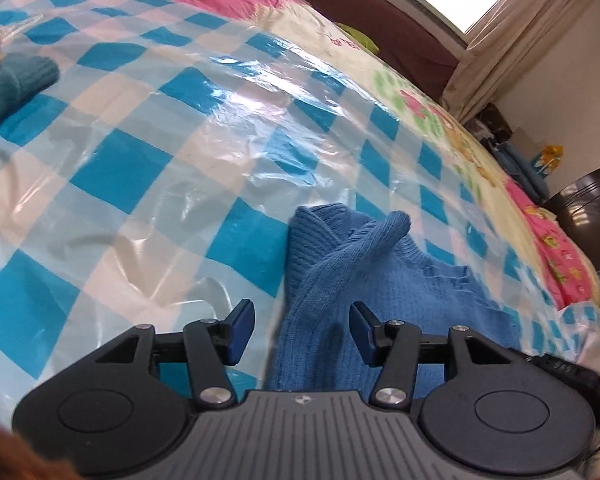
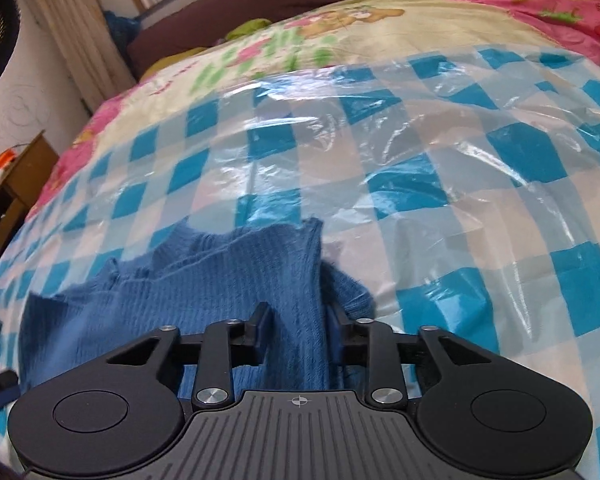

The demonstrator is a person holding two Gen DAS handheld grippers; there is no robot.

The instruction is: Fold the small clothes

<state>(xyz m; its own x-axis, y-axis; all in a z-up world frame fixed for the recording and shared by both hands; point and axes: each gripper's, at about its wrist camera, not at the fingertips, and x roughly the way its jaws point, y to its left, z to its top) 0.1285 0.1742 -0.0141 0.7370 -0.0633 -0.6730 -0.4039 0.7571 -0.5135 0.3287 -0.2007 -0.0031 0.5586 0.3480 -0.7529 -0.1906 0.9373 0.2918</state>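
Bedding under a blue-checked plastic sheet (image 1: pixel 148 152) fills a curtained room; blue knit sweater (image 1: pixel 340 280) lies between the left gripper's (image 1: pixel 302 330) parted, untouching jaws, while the right gripper (image 2: pixel 300 332) pinches its fold.

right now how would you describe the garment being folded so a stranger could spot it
On the bed, a shiny blue-and-white checked plastic sheet covers the quilt. Near its front edge lies a blue knit sweater, ribbed, brighter than the teal knit at the far left.
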